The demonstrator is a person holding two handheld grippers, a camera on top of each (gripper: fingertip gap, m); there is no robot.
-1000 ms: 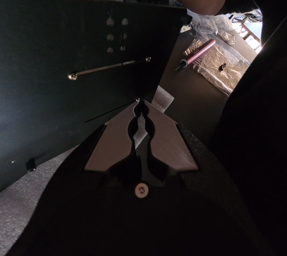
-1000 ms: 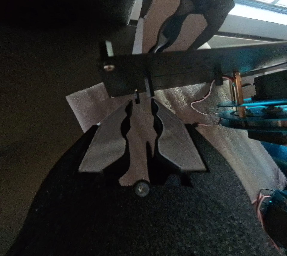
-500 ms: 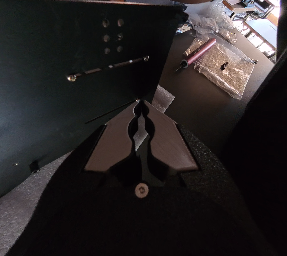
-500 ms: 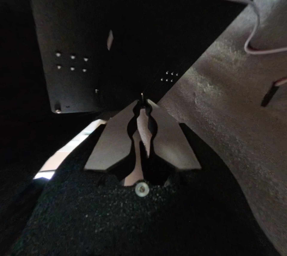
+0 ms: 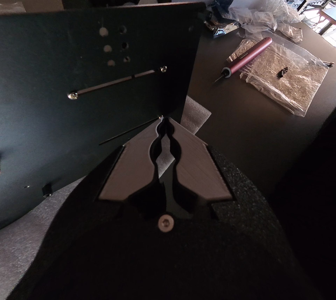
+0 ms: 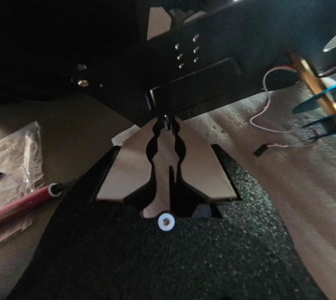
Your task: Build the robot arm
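Note:
A black plate [image 5: 91, 72] with several holes and a slot between two screws stands tilted over white foam. My left gripper [image 5: 165, 119] is shut on the plate's lower right corner. In the right wrist view the same plate [image 6: 209, 49] stands across the top, with the left gripper's fingers [image 6: 158, 23] behind it. My right gripper [image 6: 166, 121] is at the plate's lower edge, its jaws nearly closed on a small black part [image 6: 166, 124]. The view is blurred.
A red-handled screwdriver [image 5: 249, 58] lies on a clear plastic bag [image 5: 291, 87] on the dark table, and also shows in the right wrist view [image 6: 23, 203]. White foam sheet [image 6: 272, 173], red and white wires [image 6: 261, 116], a brass post [image 6: 312, 80] and blue discs are at right.
The right gripper closed from open onto the small black part and swung round at the plate's edge. The left gripper kept its grip; the plate tilted slightly.

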